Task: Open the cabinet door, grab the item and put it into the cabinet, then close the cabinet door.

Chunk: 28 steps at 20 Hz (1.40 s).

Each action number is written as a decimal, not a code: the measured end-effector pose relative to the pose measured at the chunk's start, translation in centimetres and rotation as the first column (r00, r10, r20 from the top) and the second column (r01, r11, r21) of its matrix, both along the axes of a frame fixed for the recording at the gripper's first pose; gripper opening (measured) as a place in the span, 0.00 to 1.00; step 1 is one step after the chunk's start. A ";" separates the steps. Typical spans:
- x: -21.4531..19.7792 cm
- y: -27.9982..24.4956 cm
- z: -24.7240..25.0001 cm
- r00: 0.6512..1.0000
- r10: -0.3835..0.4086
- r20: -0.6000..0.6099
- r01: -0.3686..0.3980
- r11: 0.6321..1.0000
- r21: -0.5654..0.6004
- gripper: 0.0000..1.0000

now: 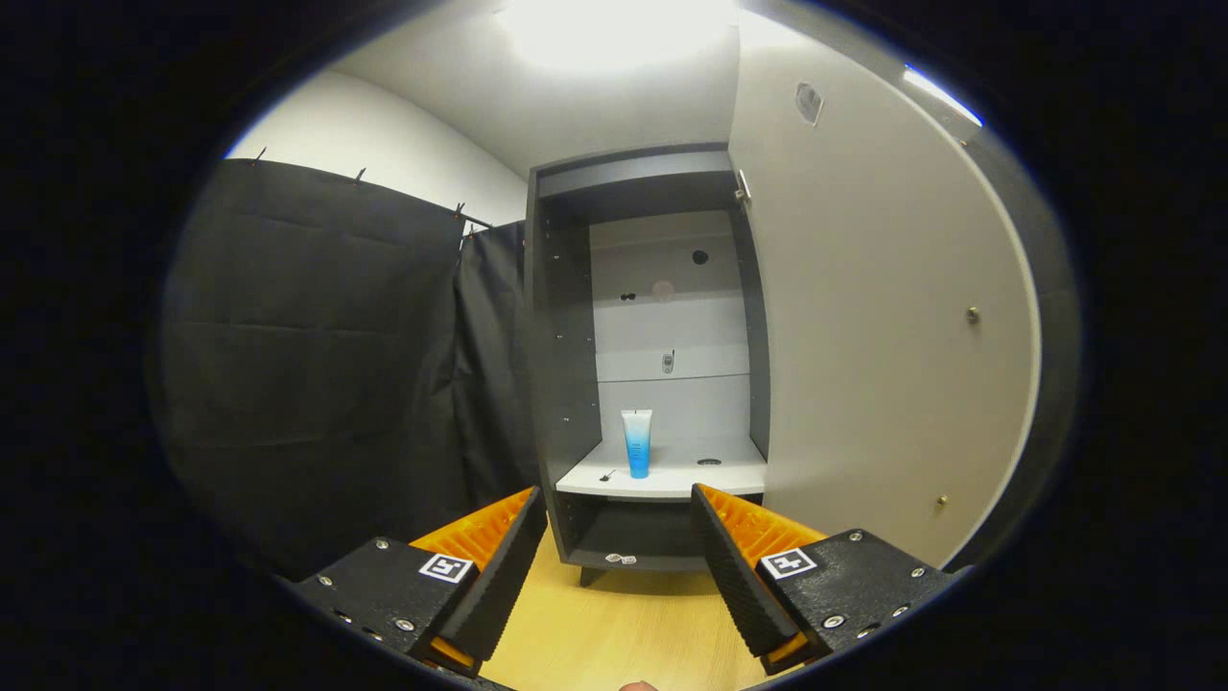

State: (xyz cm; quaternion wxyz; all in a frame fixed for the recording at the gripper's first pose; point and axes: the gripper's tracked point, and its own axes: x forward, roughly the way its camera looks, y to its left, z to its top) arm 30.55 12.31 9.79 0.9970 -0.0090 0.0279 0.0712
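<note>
The cabinet stands ahead with its door swung wide open to the right. A blue and white tube stands upright, cap down, on the cabinet's white shelf. My gripper is open, well short of the cabinet, with nothing between its fingers. The tube sits beyond the fingers, roughly in line with the gap between them.
A black cloth wall hangs on the left of the cabinet. A light wooden floor lies below the fingers. A lower dark compartment sits under the shelf. The open door fills the right side.
</note>
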 end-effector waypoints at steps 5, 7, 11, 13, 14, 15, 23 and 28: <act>-4.6 -2.8 0.0 1.000 -0.019 -0.011 0.019 1.000 -0.023 0.93; -5.5 -4.7 0.0 0.999 -0.055 -0.003 0.054 0.998 -0.030 0.93; -7.0 -8.7 0.3 0.992 -0.122 -0.012 0.123 0.991 0.045 0.93; -7.4 -11.6 0.9 0.983 -0.181 0.000 0.181 0.982 0.062 0.93; -7.7 -13.1 1.5 0.977 -0.213 0.012 0.212 0.975 0.067 0.93; -8.2 -14.5 2.0 0.970 -0.243 0.022 0.241 0.968 0.075 0.93; -9.3 -23.7 6.2 0.891 -0.442 0.106 0.429 0.895 0.121 0.95; -7.0 -26.8 5.6 0.856 -0.508 0.090 0.503 0.861 0.080 0.95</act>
